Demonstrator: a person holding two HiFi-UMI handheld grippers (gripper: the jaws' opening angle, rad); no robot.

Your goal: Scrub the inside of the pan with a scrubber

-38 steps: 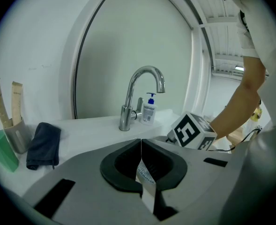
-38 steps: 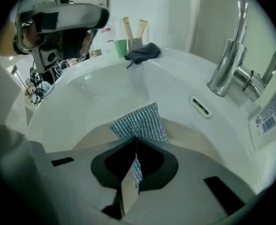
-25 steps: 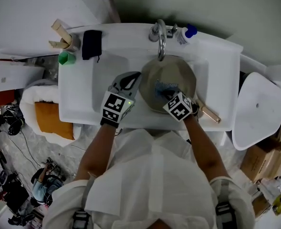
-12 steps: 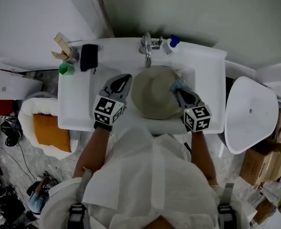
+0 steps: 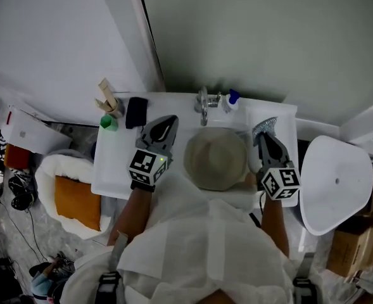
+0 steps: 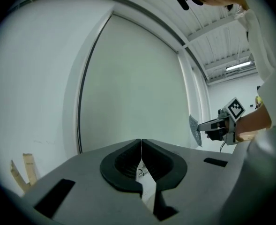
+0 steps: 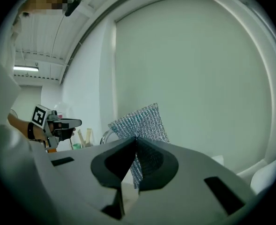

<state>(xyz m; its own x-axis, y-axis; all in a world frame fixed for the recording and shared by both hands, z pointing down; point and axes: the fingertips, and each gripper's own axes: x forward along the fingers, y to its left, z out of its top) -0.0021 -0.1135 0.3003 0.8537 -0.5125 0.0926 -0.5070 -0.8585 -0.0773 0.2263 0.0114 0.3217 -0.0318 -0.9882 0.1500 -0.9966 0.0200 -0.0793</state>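
Counter: a white sink counter [image 5: 110,170] runs along the wall, with the basin in its right half.
Pan: the round, pale pan [image 5: 216,158] sits in the basin just in front of the faucet [image 5: 203,109], mouth up. I can't make out its handle from here, so I can't call its long axis.
Left gripper: the left gripper [image 5: 166,124] hangs over the counter just left of the basin. Its jaws are pressed together with nothing between them, and it is clear of the pan.
Right gripper: the right gripper [image 5: 263,135] is up over the right edge of the counter, jaws clamped tight on the scrubber.
Scrubber: the silvery mesh scrubber [image 5: 265,125] fans out past the jaw tips and points toward the back wall. It isn't touching the pan.
Line-up: here's the one that counts. The pan lies to the left of the scrubber hand and below it, between the two grippers. The right one is just beside the rim.
Next move, as I read it: swing the scrubber left and down into the bowl. The empty left gripper is close enough to steady the rim.
Back-left corner: a green cup [image 5: 108,123], a dark block [image 5: 135,111] and some wooden pieces [image 5: 107,97] sit well clear of the action.
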